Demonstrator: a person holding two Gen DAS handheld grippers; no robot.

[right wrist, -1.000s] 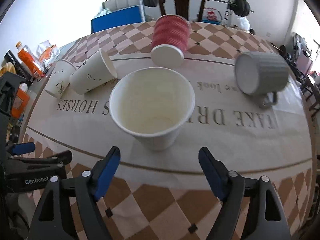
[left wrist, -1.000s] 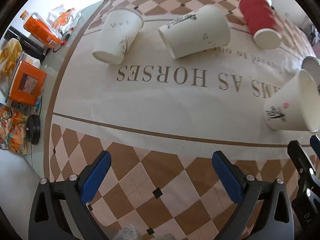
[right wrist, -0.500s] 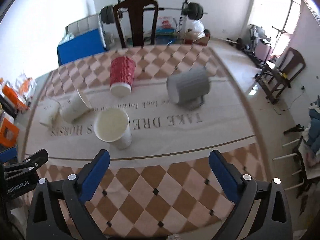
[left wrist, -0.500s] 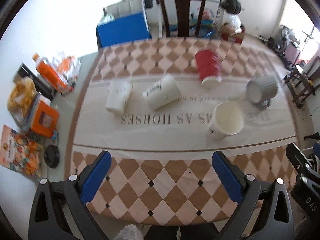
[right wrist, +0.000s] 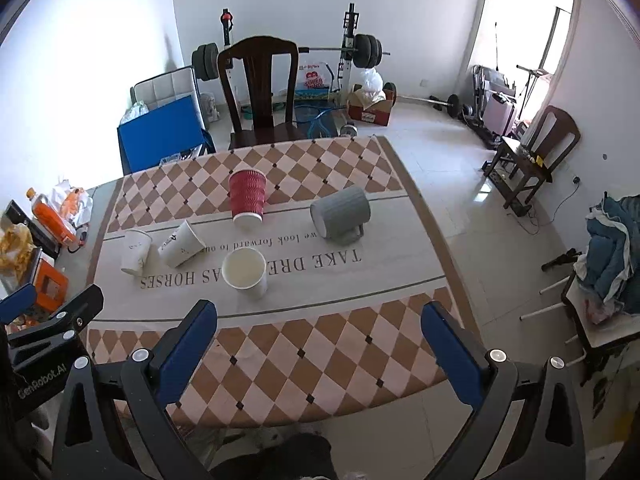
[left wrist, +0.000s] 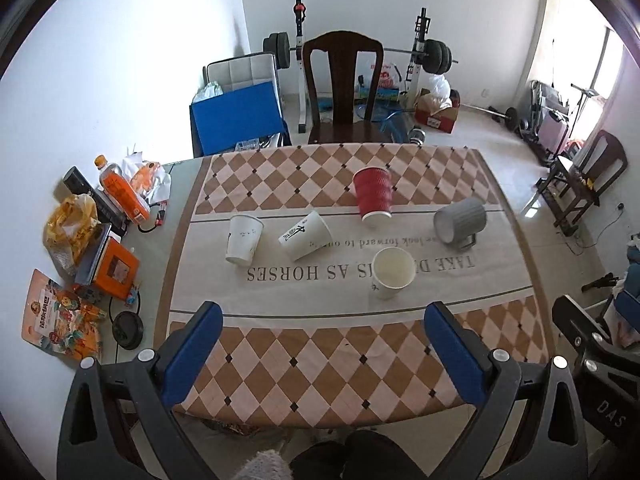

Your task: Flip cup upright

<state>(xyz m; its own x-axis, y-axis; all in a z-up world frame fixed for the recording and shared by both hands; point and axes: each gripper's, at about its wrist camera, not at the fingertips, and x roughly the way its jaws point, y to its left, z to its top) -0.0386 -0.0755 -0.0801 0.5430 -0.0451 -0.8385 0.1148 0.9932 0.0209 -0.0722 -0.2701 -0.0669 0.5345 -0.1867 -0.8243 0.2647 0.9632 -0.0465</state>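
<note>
One white paper cup (left wrist: 391, 273) (right wrist: 245, 268) stands upright on the tablecloth, its mouth open upward. Behind it lie a small white cup (left wrist: 243, 239) (right wrist: 136, 251) and a white cup with black writing (left wrist: 305, 235) (right wrist: 181, 243) on their sides, a red ribbed cup (left wrist: 373, 196) (right wrist: 247, 197) mouth-down, and a grey mug (left wrist: 459, 222) (right wrist: 339, 216) on its side. My left gripper (left wrist: 323, 352) and right gripper (right wrist: 320, 348) are both open and empty, held high above the table's near edge, well back from all cups.
The checkered tablecloth (left wrist: 320, 352) covers the table. Snack bags, an orange bottle (left wrist: 120, 188) and an orange box (left wrist: 114, 270) crowd the table's left strip. A dark chair (left wrist: 342, 88) stands at the far side, with gym gear behind.
Both grippers have pulled back and risen far from the table; the cups now look small. The upright white cup stays standing where it was, free of the right gripper.
</note>
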